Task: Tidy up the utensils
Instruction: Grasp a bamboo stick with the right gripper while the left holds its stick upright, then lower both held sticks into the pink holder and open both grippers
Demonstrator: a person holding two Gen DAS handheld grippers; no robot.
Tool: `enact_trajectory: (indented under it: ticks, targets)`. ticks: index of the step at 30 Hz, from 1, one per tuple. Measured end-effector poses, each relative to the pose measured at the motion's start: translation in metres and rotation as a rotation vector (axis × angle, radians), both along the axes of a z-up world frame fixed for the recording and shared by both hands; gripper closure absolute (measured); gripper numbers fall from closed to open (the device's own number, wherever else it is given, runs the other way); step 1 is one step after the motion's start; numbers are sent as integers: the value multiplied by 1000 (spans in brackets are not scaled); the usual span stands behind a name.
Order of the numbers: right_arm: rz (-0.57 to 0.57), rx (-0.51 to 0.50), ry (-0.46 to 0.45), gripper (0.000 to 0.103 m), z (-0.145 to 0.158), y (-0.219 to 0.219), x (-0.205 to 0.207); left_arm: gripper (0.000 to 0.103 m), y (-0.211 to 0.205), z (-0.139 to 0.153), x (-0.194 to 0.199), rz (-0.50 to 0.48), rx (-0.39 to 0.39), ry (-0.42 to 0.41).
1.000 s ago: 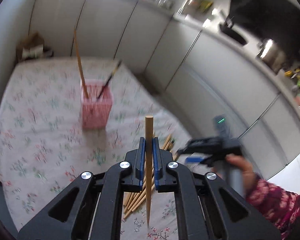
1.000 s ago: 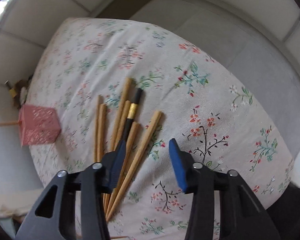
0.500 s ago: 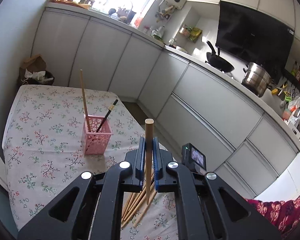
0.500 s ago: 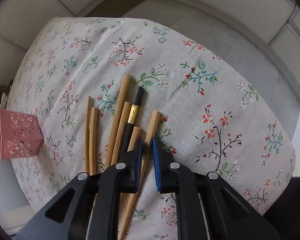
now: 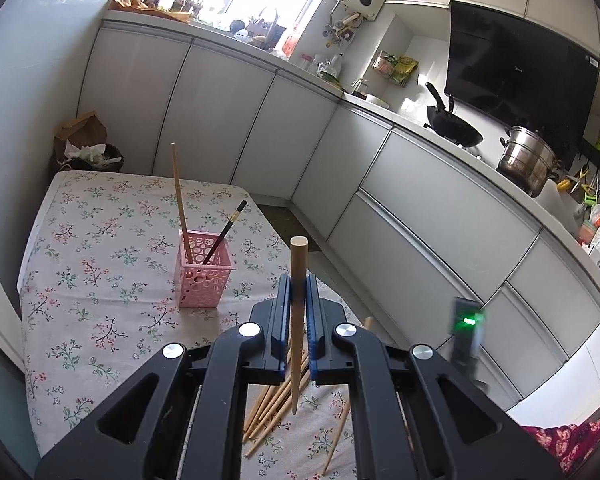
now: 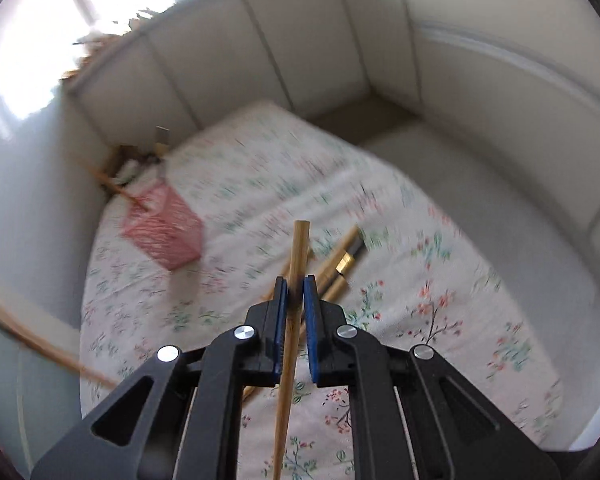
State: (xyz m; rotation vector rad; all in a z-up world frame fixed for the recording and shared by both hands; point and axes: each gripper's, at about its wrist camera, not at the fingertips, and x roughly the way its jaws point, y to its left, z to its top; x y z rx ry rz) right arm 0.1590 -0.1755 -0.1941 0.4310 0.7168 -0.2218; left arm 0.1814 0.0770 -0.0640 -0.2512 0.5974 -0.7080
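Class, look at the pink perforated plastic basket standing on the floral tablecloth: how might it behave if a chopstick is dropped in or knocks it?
The pink perforated plastic basket looks thin-walled, so probably light. It is taller than wide, and the wooden chopstick and black chopstick lean above its rim, so a knock might tip it. On the floral tablecloth it may slide little.

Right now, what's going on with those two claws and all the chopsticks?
Left gripper shut on a wooden chopstick. Right gripper shut on another chopstick. Pink basket holds two already. Path to it looks clear.
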Motion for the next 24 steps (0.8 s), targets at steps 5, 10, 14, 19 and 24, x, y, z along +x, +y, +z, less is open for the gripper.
enact_trajectory:
  ticks: [5, 10, 14, 19, 24]
  targets:
    - [56, -75, -103, 94, 35, 14, -34, 96, -8, 4, -8, 3, 2, -3]
    - [78, -82, -184, 95, 67, 19, -55, 96, -19, 9, -12, 5, 38, -4]
    - [90, -79, -251, 95, 101, 19, -54, 96, -22, 18, -10, 24, 59, -13]
    - [104, -66, -335, 95, 146, 15, -38, 96, -21, 37, -3, 61, 78, -40]
    - [112, -45, -384, 95, 171, 11, -5, 96, -17, 55, 13, 114, 88, -73]
